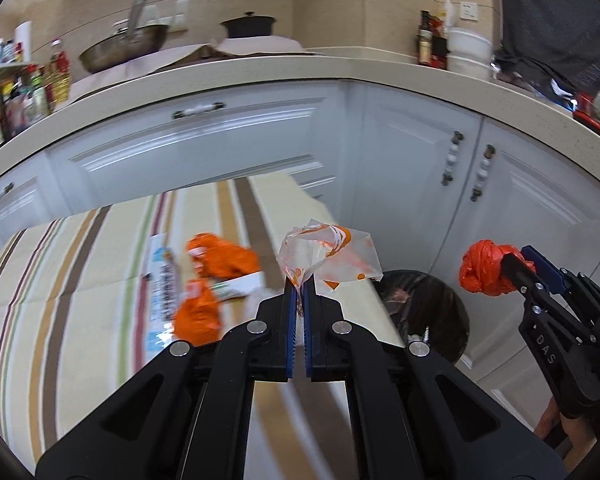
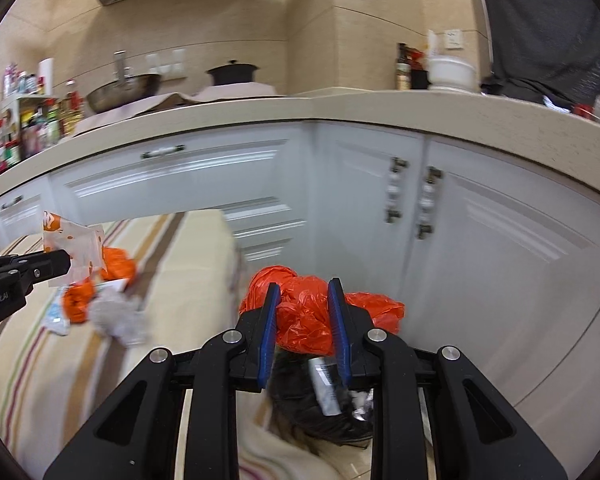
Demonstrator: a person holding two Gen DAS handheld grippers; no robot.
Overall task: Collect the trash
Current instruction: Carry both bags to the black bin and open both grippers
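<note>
My left gripper [image 1: 299, 280] is shut on a clear plastic wrapper with orange print [image 1: 332, 254], held above the right edge of the striped table [image 1: 80, 280]. The wrapper [image 2: 74, 246] also shows at the left of the right wrist view, beside the left gripper [image 2: 62, 262]. My right gripper [image 2: 305, 292] is shut on a crumpled red-orange plastic bag [image 2: 304, 312], above the black-lined trash bin [image 2: 300, 404]. In the left wrist view the same bag [image 1: 484, 266] hangs in the right gripper [image 1: 518, 262] beyond the bin [image 1: 428, 312]. More orange bags [image 1: 220, 260] and paper packets [image 1: 162, 288] lie on the table.
White cabinet doors [image 1: 420, 152] and a beige countertop [image 1: 260, 80] curve behind the table. On the counter stand a wok [image 1: 124, 46], a black pot [image 1: 249, 26], bottles [image 1: 424, 40] and a white container [image 1: 468, 52]. A crumpled grey wad [image 2: 116, 316] lies on the table.
</note>
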